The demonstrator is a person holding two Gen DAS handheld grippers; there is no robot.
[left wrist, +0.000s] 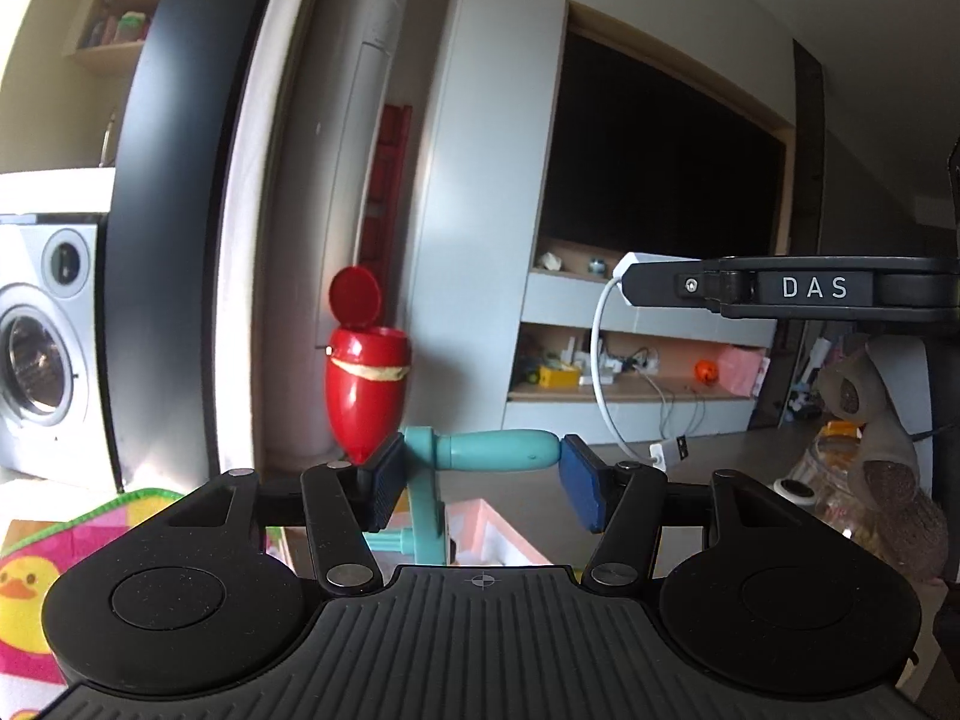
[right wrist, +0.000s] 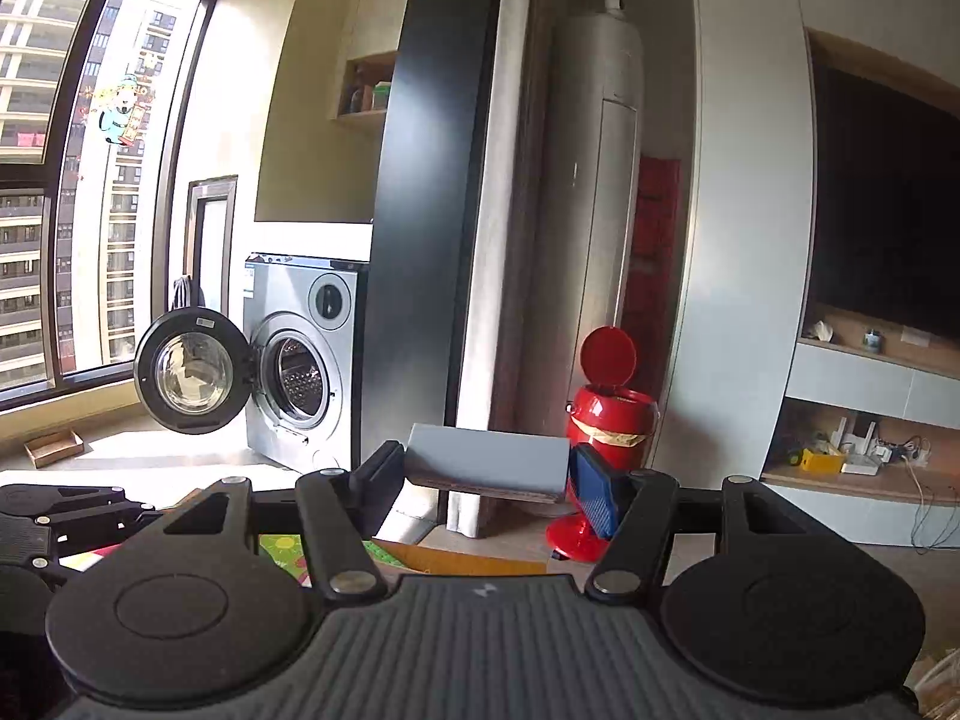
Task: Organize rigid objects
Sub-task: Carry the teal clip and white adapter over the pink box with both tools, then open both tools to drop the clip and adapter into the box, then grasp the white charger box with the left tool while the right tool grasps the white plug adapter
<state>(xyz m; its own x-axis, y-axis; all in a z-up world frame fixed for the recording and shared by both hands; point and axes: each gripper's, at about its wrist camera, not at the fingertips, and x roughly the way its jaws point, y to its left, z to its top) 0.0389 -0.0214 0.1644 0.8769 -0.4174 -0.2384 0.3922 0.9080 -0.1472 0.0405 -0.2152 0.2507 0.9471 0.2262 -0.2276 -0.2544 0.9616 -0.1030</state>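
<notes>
While both sets of fingers are loaded, I note the grips first. Left gripper (left wrist: 477, 483): jaws roughly half open, pads clamped on the two ends of a teal toy handle (left wrist: 498, 450) lying crosswise between them; its teal stem (left wrist: 423, 498) hangs down below the pads. Holding the handle end to end seems to keep the toy from swinging, since the weight hangs straight under the grip.

Right gripper (right wrist: 486, 480): jaws at about mid-width, closed on a flat grey block (right wrist: 489, 459), one pad on each short side. The block sits level across the gap, broad face up, which should let it be set down flat without turning it.

Moving outward: both grippers point nearly level and are raised clear of the work surface, so neither view shows much of it. Near and low in the left view I see a pink box (left wrist: 498, 531) just beneath the toy, and a bright duck-print mat (left wrist: 54, 564) at near left. I judge the pink box a likely bin for these pieces, but cannot confirm it. The other gripper's body, marked DAS (left wrist: 813, 288), crosses the right of that view, with a white cable (left wrist: 603, 372) hanging from it.

Far off: a red pedal bin (right wrist: 612, 420) with its lid up, and a washing machine (right wrist: 300, 360) at left with its door open.
</notes>
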